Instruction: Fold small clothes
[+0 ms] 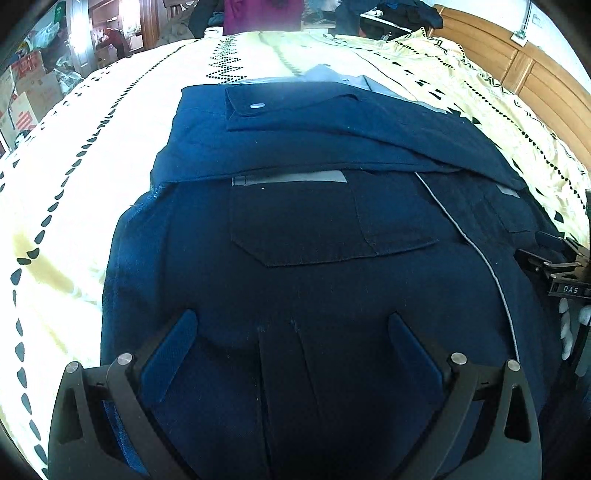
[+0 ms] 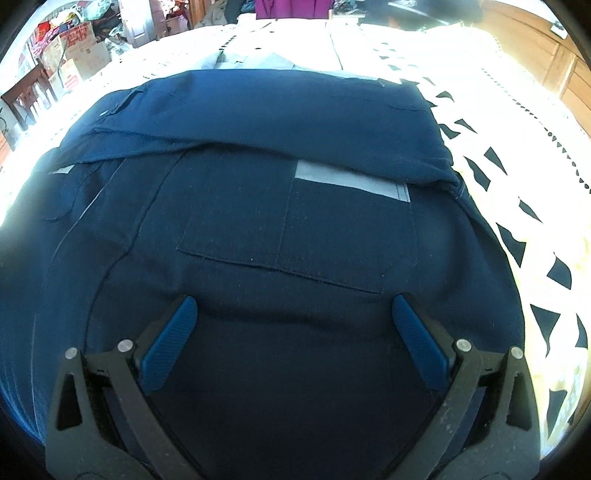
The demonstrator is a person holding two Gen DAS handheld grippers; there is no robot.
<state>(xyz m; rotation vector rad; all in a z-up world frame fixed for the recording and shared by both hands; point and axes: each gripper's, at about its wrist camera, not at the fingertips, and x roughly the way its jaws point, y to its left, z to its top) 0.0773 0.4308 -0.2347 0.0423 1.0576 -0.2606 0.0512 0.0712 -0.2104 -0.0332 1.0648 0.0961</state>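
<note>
Cream bedding with rows of black triangles covers the bed point(image 1: 92, 155) beneath us, and a wooden headboard point(image 1: 535, 74) runs along its far right edge. Cardboard boxes point(image 1: 26, 96) are stacked beyond the far left corner, and someone in a magenta top point(image 1: 262, 14) stands at the bed's far edge.

We see the navy garment point(image 1: 295, 229) spread flat across the middle of the bed, its far part folded back toward us so that a cuff with a pale button point(image 1: 257, 105) lies on top. Just below that fold a grey reflective strip point(image 1: 291, 178) sits above a chest pocket point(image 1: 325, 229). A thin light piping line point(image 1: 480, 258) runs down the cloth on the right side of the left wrist view.

Our left hand-held gripper point(image 1: 291, 332) hangs over the near part of the garment with its blue pads spread wide, gripping nothing. Our right hand-held gripper point(image 2: 293, 317) is likewise released, jaws wide apart above the dark cloth just below the pocket's lower seam; its black frame also shows at the right edge of the left view.
</note>
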